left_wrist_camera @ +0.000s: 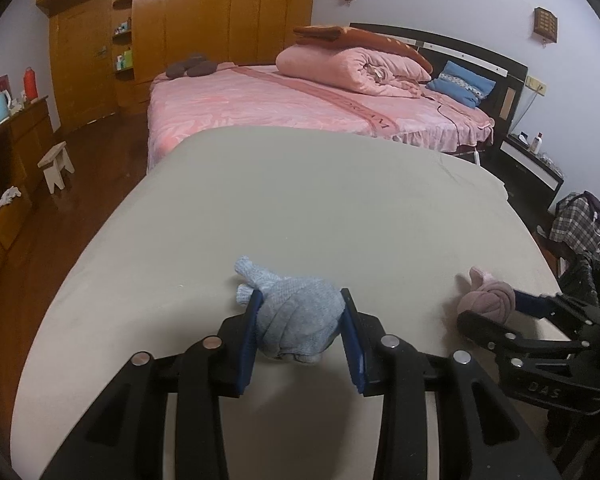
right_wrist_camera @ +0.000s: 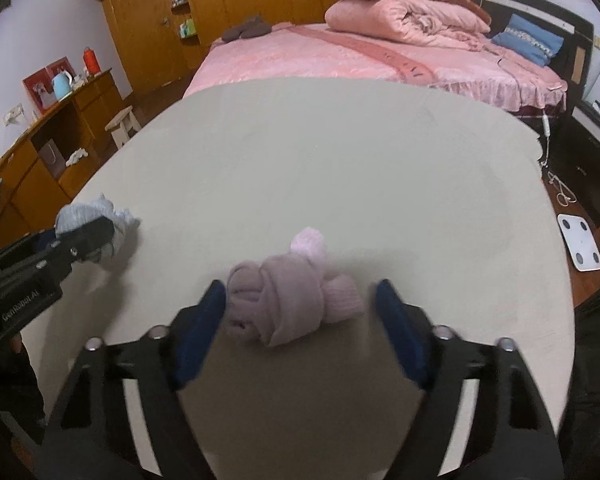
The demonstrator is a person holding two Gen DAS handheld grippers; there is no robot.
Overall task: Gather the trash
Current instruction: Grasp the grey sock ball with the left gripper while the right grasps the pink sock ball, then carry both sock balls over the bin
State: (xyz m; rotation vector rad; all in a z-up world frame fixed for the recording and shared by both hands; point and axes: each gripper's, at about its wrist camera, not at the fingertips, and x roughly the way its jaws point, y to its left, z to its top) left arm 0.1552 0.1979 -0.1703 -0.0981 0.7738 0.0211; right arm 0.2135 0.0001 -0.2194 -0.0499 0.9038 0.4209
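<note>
Across both wrist views, one beige-covered table (left_wrist_camera: pixel 300 200) fills the foreground; its near edge is cut off behind my tools. Beyond it stands one pink bed (left_wrist_camera: pixel 300 104) bearing one rolled pink quilt (left_wrist_camera: pixel 352 66) and one blue pillow (left_wrist_camera: pixel 460 82); its far corner is hidden by the quilt.

Two knotted sock bundles lie on the table, well apart. My left gripper (left_wrist_camera: pixel 300 320) is clamped on the blue-grey bundle (left_wrist_camera: pixel 296 320), both blue pads pressing its sides; the bundle's underside is hidden. In the right wrist view that bundle (right_wrist_camera: pixel 100 220) is half covered by the left tool's finger.

My right gripper (right_wrist_camera: pixel 300 308) stands spread around the pink bundle (right_wrist_camera: pixel 292 300): the left pad touches or nearly touches it, I cannot tell which through motion blur, while the right pad is clear of it. From the left wrist view the pink bundle (left_wrist_camera: pixel 488 296) is partly masked by the right tool.
</note>
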